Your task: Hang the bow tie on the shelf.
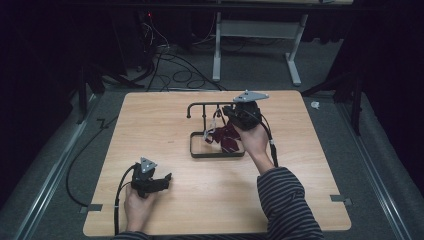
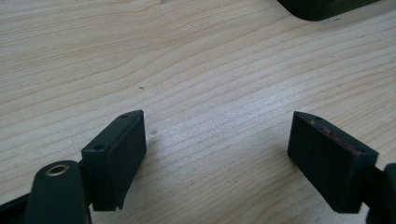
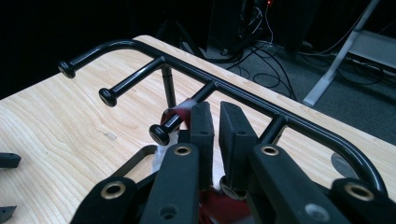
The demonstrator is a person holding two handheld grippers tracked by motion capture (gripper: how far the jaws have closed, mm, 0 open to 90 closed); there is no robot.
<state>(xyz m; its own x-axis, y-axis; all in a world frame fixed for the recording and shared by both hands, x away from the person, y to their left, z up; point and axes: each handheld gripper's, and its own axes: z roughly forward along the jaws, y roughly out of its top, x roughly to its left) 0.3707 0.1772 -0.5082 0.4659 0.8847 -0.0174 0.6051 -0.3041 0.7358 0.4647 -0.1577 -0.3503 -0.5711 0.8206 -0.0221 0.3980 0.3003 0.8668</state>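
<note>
Right gripper view puts the right gripper (image 3: 214, 122) at the rack (image 3: 261, 96), jaws nearly together on a red cloth (image 3: 180, 108) looped over a peg. Pulling sideways could, I think, tip the rack. Left gripper (image 2: 217, 140) rests spread wide over the table (image 2: 196, 56).

Your high view looks forward and down over the whole surface (image 1: 165, 200). Your left gripper view skims it close; your right faces the rack (image 3: 261, 100), shared with high.
</note>
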